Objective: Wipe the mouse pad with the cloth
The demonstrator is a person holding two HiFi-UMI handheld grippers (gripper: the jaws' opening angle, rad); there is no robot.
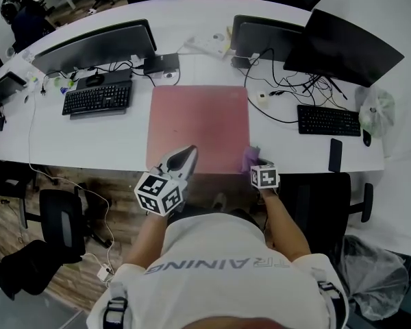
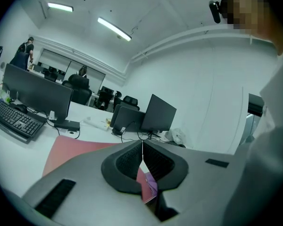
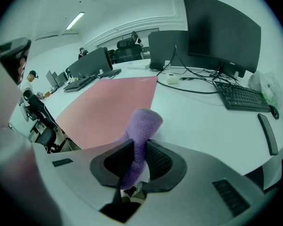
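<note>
Long and white, the bench point(image 1: 89, 139) runs across a big office room. On it lies a big pink mouse pad point(image 1: 198, 125), flat and right in the middle, with its near edge at the near edge of the bench.

To the left of the mouse pad sits a black keyboard point(image 1: 97, 98) with a dark screen point(image 1: 96, 46) behind it. To the right there is another black keyboard point(image 1: 329, 120), two more dark screens point(image 1: 342, 46), some black wires point(image 1: 281, 91) and a black phone point(image 1: 335, 155) lying flat. A clear plastic bag point(image 1: 377, 112) sits at the far right end.

The left gripper point(image 1: 185, 157) is over the near left corner of the mouse pad. Its jaws are pressed together in the left gripper view point(image 2: 142, 147), and there is nothing between them. It points up a bit, toward the screens across the bench.

The right gripper point(image 1: 255, 163) is at the near right corner of the mouse pad. Its jaws are squeezed onto a soft purple cloth point(image 3: 140, 135), with only the cloth filling the small gap between them point(image 3: 140, 147). The cloth sticks out past the jaws in a fat roll. From the head view the cloth point(image 1: 250, 157) sits over the right edge of the mouse pad, near the front. I cannot tell if it touches the mouse pad.

Black chairs point(image 1: 61, 221) stand on the wooden floor point(image 1: 116, 184) below the bench.
</note>
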